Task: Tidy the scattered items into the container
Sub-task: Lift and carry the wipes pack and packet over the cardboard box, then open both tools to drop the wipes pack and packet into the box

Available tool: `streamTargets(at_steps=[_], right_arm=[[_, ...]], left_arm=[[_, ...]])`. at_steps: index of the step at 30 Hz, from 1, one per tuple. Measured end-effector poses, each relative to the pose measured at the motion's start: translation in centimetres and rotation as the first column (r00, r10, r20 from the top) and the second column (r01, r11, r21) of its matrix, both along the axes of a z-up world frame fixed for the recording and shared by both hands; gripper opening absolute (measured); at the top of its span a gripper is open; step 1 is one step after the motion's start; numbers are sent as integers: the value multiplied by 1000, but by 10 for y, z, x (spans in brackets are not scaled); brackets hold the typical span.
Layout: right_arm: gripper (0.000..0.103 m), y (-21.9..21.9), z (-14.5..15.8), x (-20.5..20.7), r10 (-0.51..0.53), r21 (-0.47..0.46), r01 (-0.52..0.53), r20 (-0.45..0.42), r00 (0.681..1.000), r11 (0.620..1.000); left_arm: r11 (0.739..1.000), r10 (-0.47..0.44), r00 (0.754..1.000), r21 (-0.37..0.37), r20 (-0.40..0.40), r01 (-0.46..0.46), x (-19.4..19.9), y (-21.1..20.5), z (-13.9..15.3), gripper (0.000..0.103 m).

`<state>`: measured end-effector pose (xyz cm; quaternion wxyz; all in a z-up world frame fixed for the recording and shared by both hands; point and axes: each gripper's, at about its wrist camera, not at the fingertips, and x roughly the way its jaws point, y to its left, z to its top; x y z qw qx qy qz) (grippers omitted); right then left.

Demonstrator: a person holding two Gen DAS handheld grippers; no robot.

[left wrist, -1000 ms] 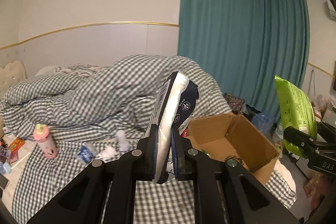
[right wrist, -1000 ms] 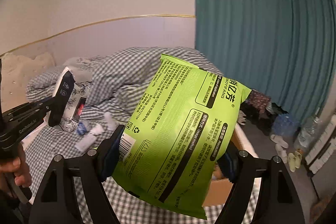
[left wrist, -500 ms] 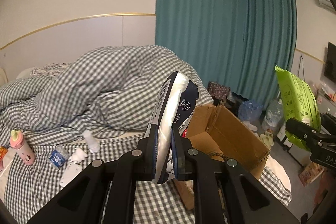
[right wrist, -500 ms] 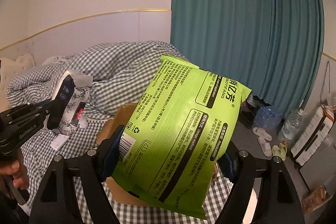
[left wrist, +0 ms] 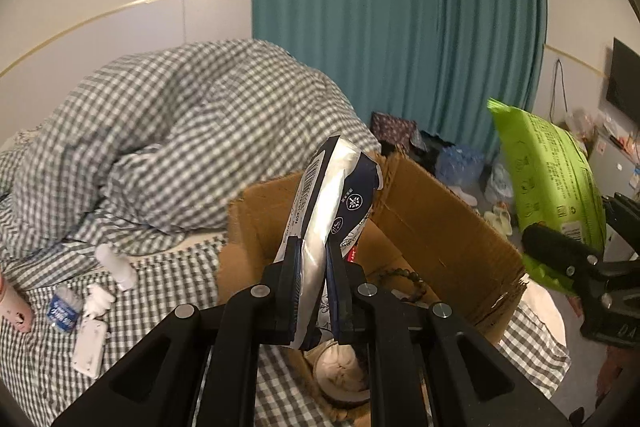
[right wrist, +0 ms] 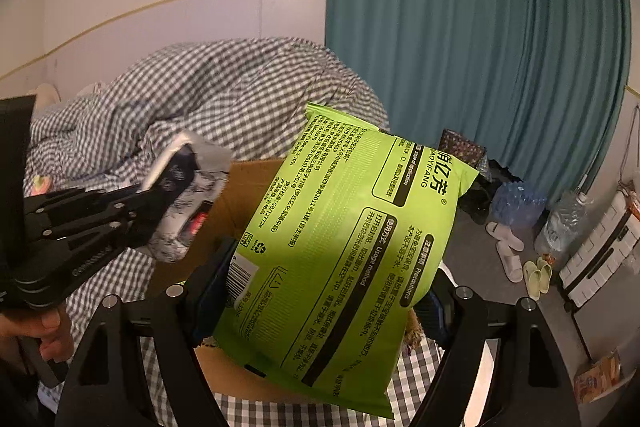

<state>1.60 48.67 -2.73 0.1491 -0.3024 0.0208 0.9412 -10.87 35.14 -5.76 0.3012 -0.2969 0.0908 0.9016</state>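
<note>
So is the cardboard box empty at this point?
No. The cardboard box already holds a bead bracelet on its floor.

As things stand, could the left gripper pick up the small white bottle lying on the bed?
Probably not yet. The left gripper has its jaws shut on the navy-and-white packet, held above the cardboard box. The white bottle lies uncovered on the checked sheet, so it should be reachable after that packet is dropped.

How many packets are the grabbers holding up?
2. The left gripper pinches a navy-and-white packet above the cardboard box. The right gripper clamps a big green packet beside it.
</note>
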Motion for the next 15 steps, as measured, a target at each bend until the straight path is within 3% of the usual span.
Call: streamTargets(at_steps=[3,6,8,15], right_arm=[[78,2,-12,-9,12,6,-12,16,1000,1000],[78,7,-19,-16,21,4,-21,29,999,1000],[78,9,-23,-26,27,2,-28,39,999,1000],[78,10,-48,-55,61,-20,-60,96,994,998]], left_arm=[[999,-17,1000,-29,23,18,-8,12,-11,14],[999,-20,999,-41,43,21,-13,20,-19,30],[999,-19,999,-32,39,21,-14,20,-19,64],[999,48,999,-7,-3,-48,-25,2,-18,70]])
